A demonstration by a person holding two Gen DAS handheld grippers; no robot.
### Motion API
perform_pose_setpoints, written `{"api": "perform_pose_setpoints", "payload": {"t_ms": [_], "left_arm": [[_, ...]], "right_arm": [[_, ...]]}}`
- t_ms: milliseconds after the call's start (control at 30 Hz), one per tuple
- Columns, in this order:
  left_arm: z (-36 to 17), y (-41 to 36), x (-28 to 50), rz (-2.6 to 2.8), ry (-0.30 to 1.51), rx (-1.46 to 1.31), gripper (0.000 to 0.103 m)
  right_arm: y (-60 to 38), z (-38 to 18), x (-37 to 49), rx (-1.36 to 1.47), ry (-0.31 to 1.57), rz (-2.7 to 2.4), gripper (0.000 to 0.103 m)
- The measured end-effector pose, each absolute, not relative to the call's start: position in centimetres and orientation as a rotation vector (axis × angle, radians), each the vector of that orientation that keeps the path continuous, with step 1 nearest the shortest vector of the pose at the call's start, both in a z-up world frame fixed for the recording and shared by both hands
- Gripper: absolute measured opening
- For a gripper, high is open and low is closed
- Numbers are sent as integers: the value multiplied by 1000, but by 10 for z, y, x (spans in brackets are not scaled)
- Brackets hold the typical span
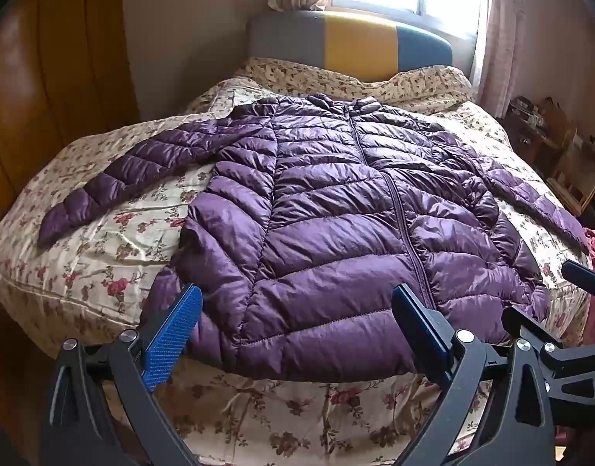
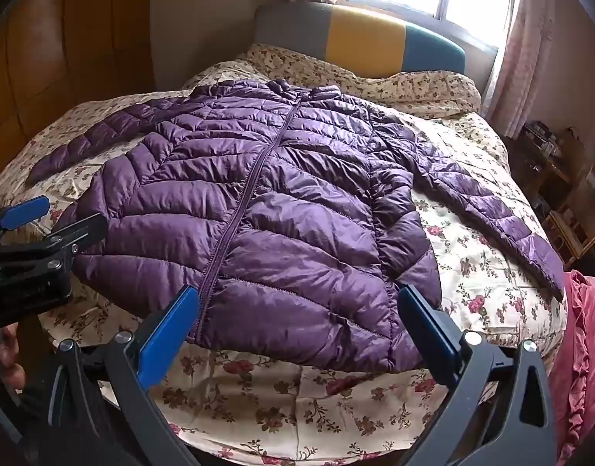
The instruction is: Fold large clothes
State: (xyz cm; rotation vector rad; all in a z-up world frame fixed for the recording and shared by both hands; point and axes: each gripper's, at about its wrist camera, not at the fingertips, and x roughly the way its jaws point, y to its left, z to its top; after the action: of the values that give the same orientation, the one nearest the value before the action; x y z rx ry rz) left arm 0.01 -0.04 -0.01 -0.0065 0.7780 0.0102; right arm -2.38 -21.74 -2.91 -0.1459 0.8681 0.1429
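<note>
Both claws wide open and empty: left claw (image 1: 297, 299) and right claw (image 2: 299, 299) hover over the hem of the purple quilted puffer jacket (image 1: 336, 202) on the floral-quilted bed (image 1: 103, 256).

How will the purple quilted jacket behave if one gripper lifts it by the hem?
The purple jacket looks puffy and soft, so it will probably sag and drape. Its shiny shell may slip between the pads. Both sleeves lie spread on the floral bedspread, so they would likely trail behind.

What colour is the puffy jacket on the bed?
Shiny purple jacket, clearest in the right wrist view.
</note>
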Motion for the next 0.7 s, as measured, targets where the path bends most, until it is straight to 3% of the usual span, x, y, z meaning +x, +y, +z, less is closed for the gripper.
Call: {"api": "perform_pose_setpoints", "payload": {"t_ms": [700], "left_arm": [[0, 0, 0, 10, 782, -13, 97]], "right_arm": [[-223, -32, -21, -126, 873, 129, 101]]}}
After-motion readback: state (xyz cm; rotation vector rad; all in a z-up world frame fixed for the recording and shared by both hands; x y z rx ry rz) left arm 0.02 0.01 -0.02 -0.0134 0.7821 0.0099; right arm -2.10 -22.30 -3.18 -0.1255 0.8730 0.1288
